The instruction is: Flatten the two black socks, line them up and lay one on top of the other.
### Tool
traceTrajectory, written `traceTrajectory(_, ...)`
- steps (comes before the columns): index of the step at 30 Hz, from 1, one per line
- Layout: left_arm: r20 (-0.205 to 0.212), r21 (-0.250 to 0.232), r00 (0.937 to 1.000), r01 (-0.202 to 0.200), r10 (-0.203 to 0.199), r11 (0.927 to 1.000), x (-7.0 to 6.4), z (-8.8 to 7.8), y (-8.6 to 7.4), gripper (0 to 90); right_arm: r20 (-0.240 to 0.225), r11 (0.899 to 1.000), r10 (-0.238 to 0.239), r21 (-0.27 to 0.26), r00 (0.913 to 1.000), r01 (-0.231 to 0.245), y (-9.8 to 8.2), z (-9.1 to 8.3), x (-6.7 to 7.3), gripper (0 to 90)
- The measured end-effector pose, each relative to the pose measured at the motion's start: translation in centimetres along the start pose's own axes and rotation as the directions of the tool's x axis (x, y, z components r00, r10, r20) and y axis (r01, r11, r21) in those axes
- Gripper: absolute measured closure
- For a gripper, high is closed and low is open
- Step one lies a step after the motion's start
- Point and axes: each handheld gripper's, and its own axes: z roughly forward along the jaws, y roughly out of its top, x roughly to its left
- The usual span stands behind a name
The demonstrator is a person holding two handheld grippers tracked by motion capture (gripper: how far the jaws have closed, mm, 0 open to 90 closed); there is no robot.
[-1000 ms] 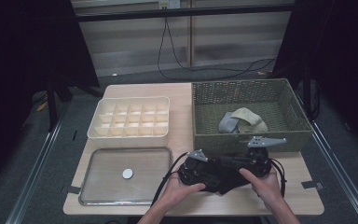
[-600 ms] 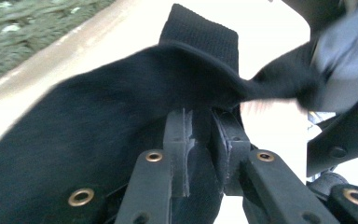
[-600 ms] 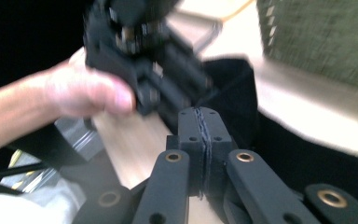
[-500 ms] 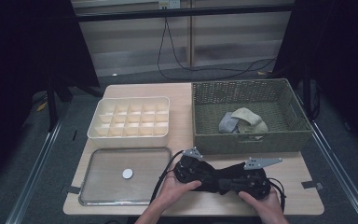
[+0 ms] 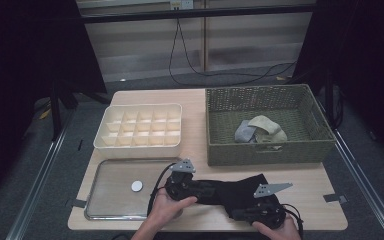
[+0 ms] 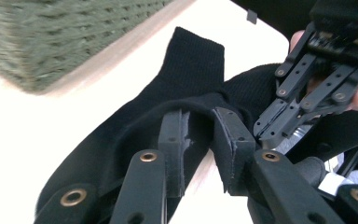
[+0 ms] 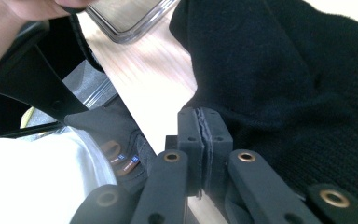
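Observation:
A black sock (image 5: 236, 188) lies along the table's front, between my two grippers. The left gripper (image 5: 203, 193) points right at it. In the left gripper view the sock (image 6: 191, 60) has its cuff draped over the tips of the left gripper (image 6: 199, 122). Those jaws have just been opening, and only a bare gap shows between the pads. The right gripper (image 5: 233, 209) sits near the front edge, pointing left. In its own view the right gripper (image 7: 200, 113) has its pads pressed together at the edge of the sock (image 7: 279, 60).
A metal tray (image 5: 105, 172) holding a small white disc (image 5: 137, 186) sits at the front left. Behind it is a cream compartment box (image 5: 145, 106). A wicker basket (image 5: 260, 151) with folded cloths (image 5: 260, 130) stands at the back right. The right hand is at the table's front edge.
The left gripper has moved left toward the tray. The right gripper has come down from beside the basket to the front edge. The sock is now drawn out between them.

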Motion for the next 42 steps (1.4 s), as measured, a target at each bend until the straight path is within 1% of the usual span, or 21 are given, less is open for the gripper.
traceTrajectory(3, -0.012, -0.007, 0.9999, -0.006, 0.006, 1.0000, 0.2, -1.1, 0.0, 72.5, 0.007, 1.000, 0.003, 0.028, 1.0000, -0.003, -0.3, 0.2, 0.1, 87.0)
traceTrajectory(5, -0.021, -0.027, 0.9998, -0.003, 0.003, 0.9996, 0.5, -1.9, 0.0, 72.1, 0.014, 0.999, 0.000, 0.043, 0.9999, -0.001, -0.5, 0.3, 0.1, 86.5)
traceTrajectory(9, -0.039, -0.056, 0.9991, 0.014, -0.017, 0.9983, 1.0, -2.9, 0.1, 70.3, 0.015, 0.999, 0.004, 0.052, 0.9999, -0.005, -0.6, 0.3, 0.1, 86.3)
traceTrajectory(12, -0.046, -0.050, 0.9987, 0.016, -0.019, 0.9986, 1.4, -3.1, 0.0, 69.7, 0.008, 0.999, 0.007, 0.051, 0.9999, -0.007, -0.7, 0.3, 0.2, 85.9)
traceTrajectory(14, -0.051, -0.054, 0.9980, 0.034, -0.037, 0.9979, 2.0, -2.9, -0.2, 69.5, 0.006, 0.999, 0.004, 0.049, 1.0000, -0.004, -0.8, 0.2, 0.3, 86.1)
traceTrajectory(15, -0.051, -0.054, 0.9980, 0.034, -0.037, 0.9979, 2.0, -2.9, -0.2, 69.4, 0.006, 0.999, 0.004, 0.049, 1.0000, -0.004, -0.8, 0.2, 0.3, 86.1)
traceTrajectory(16, -0.055, -0.051, 0.9977, 0.038, -0.041, 0.9980, 2.2, -2.7, -0.2, 69.4, 0.006, 0.999, 0.007, 0.045, 1.0000, -0.008, -0.9, 0.1, 0.4, 86.1)
traceTrajectory(17, -0.050, -0.058, 0.9971, 0.054, -0.057, 0.9968, 2.7, -2.5, -0.1, 69.4, 0.003, 0.999, 0.018, 0.035, 0.9998, -0.018, -0.9, -0.1, 0.4, 85.6)
traceTrajectory(18, -0.050, -0.058, 0.9971, 0.054, -0.057, 0.9968, 2.7, -2.5, -0.1, 69.4, 0.004, 0.999, 0.015, 0.031, 0.9999, -0.015, -0.9, -0.2, 0.3, 85.0)
traceTrajectory(20, -0.053, -0.034, 0.9958, 0.073, -0.074, 0.9968, 3.2, -1.8, 0.0, 69.6, 0.006, 1.000, 0.015, 0.018, 0.9999, -0.015, -0.9, -0.5, 0.3, 84.4)
traceTrajectory(22, -0.053, -0.021, 0.9962, 0.068, -0.069, 0.9975, 3.1, -1.5, -0.1, 69.4, 0.010, 1.000, 0.020, 0.005, 0.9998, -0.020, -0.9, -0.7, 0.1, 82.4)
traceTrajectory(24, -0.053, 0.019, 0.9977, 0.043, -0.042, 0.9989, 2.7, -1.1, -0.3, 68.6, 0.016, 1.000, 0.027, -0.005, 0.9995, -0.027, -0.9, -1.1, 0.0, 82.2)
traceTrajectory(25, -0.060, 0.055, 0.9980, 0.022, -0.018, 0.9983, 2.3, -0.9, -0.7, 68.4, 0.020, 1.000, 0.027, -0.012, 0.9995, -0.026, -0.8, -1.3, -0.2, 81.5)
traceTrajectory(26, -0.061, 0.071, 0.9980, 0.021, -0.016, 0.9973, 2.2, -0.9, -0.9, 68.1, 0.018, 0.999, 0.031, -0.018, 0.9994, -0.030, -0.8, -1.5, -0.2, 81.2)
traceTrajectory(28, -0.054, 0.086, 0.9984, 0.021, -0.017, 0.9961, 2.2, -1.0, -1.5, 67.2, 0.027, 0.999, 0.040, -0.033, 0.9988, -0.039, -0.8, -1.9, -0.4, 80.7)
traceTrajectory(31, -0.067, 0.115, 0.9977, 0.010, -0.002, 0.9933, 2.0, -1.3, -2.1, 66.5, 0.035, 0.997, 0.048, -0.061, 0.9982, -0.045, -0.9, -2.5, -0.7, 79.8)
traceTrajectory(33, -0.065, 0.128, 0.9979, 0.005, 0.003, 0.9917, 1.9, -1.3, -2.3, 66.3, 0.040, 0.997, 0.054, -0.063, 0.9977, -0.052, -0.9, -2.7, -0.8, 79.5)
traceTrajectory(37, -0.066, 0.150, 0.9977, -0.006, 0.016, 0.9887, 1.8, -1.0, -2.6, 66.2, 0.068, 0.994, 0.071, -0.085, 0.9952, -0.065, -0.9, -3.6, -1.3, 78.3)
traceTrajectory(38, -0.062, 0.151, 0.9979, -0.008, 0.017, 0.9885, 1.8, -1.0, -2.7, 66.2, 0.074, 0.994, 0.067, -0.092, 0.9949, -0.060, -0.9, -3.8, -1.5, 78.1)
traceTrajectory(41, -0.061, 0.171, 0.9980, -0.009, 0.019, 0.9852, 1.7, -0.8, -3.0, 66.2, 0.098, 0.992, 0.082, -0.104, 0.9918, -0.072, -1.0, -4.8, -2.0, 77.2)
traceTrajectory(42, -0.063, 0.184, 0.9975, -0.018, 0.030, 0.9828, 1.7, -0.8, -3.1, 66.3, 0.107, 0.991, 0.091, -0.106, 0.9900, -0.080, -1.1, -5.1, -2.2, 76.4)
